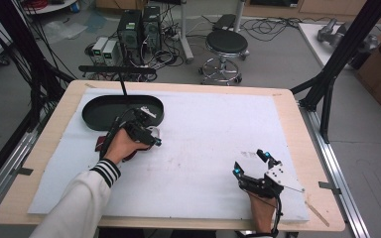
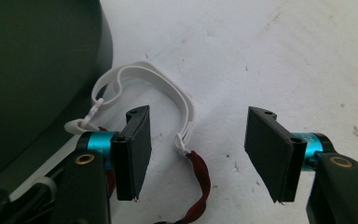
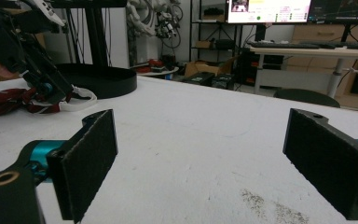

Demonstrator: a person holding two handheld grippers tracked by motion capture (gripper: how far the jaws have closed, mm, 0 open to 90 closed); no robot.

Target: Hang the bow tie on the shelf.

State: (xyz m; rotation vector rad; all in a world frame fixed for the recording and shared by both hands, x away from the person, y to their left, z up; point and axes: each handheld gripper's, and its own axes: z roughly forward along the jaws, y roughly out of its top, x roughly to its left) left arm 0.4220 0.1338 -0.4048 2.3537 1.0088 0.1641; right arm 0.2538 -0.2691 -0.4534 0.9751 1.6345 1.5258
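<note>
Pads of the right gripper stand wide apart in its own view, with bare white table cover between them and nothing held. From above, that gripper sits low at the near right of the table, the hand behind it at the table's near edge, its jaws pointing up the board and slightly left.

Farther off, at the left, lies the thing in hand — a dark red cloth piece with white elastic loops tied to its end, most likely a face mask. The cloth shows maroon with a faint pattern in the right gripper view; the white straps curl in a flat loop on the cover, just beside the wall of the black oval tray and seeming to touch it.

Over it hangs the left gripper, tipped downward, the hand wrapped round its body and a white sleeve with black-striped cuff reaching in from the lower left. Its jaws are partly open — the strap and the red end lie between them, yet neither pad presses on the cloth or straps.
</note>
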